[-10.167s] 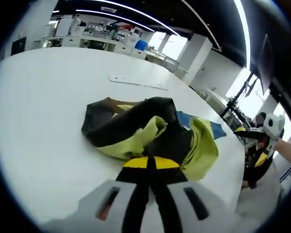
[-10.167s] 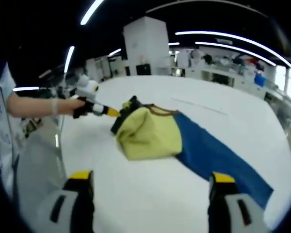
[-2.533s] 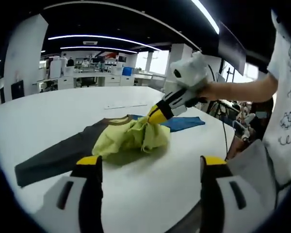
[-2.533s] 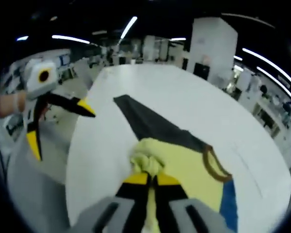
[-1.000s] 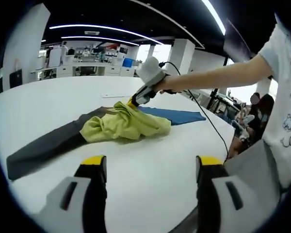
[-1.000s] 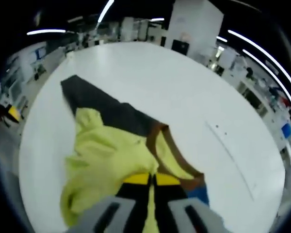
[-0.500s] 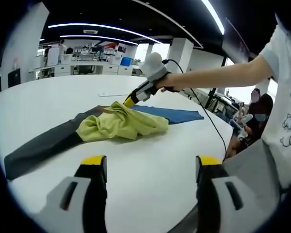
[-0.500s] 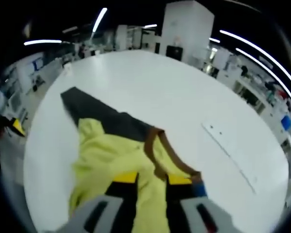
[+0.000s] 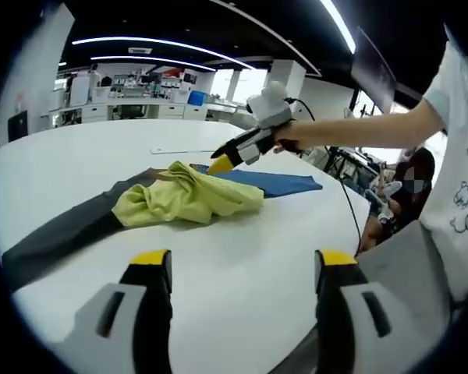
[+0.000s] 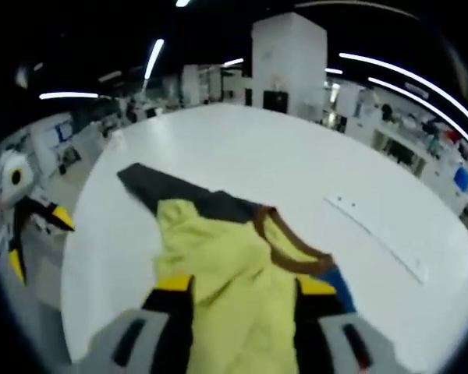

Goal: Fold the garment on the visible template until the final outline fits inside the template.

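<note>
**Garment lay bunched right under the right gripper, well ahead of the left**

The large white table [image 9: 242, 265] carried everything, in an open office hall with ceiling strip lights and desks far behind. Across it ran the garment [image 9: 183, 199], a yellow-green heap in the middle with a dark sleeve or panel [image 9: 54, 234] trailing one way and a blue part [image 9: 273, 184] the other. From the left gripper [image 9: 238, 269] its long axis ran crosswise, dark end to that gripper's left, blue end to its right, and the heap sat well ahead of the jaws. From the right gripper [image 10: 238, 292] the same cloth [image 10: 218, 265] lay directly beneath and just ahead, the brown-edged neckline [image 10: 292, 245] a little forward and to the right, the dark part [image 10: 171, 191] stretching away forward and left.

The right gripper was plainly the nearer one, hovering just above the heap's far side with its jaws parted and nothing between them. The left gripper stood back near the table edge, jaws spread wide and empty.

I could not make out a template with certainty; it may have been the blue piece. The garment looked crumpled, not flattened, so the folding seemed at an early stage, and the next grasp probably fell to the right gripper.
</note>
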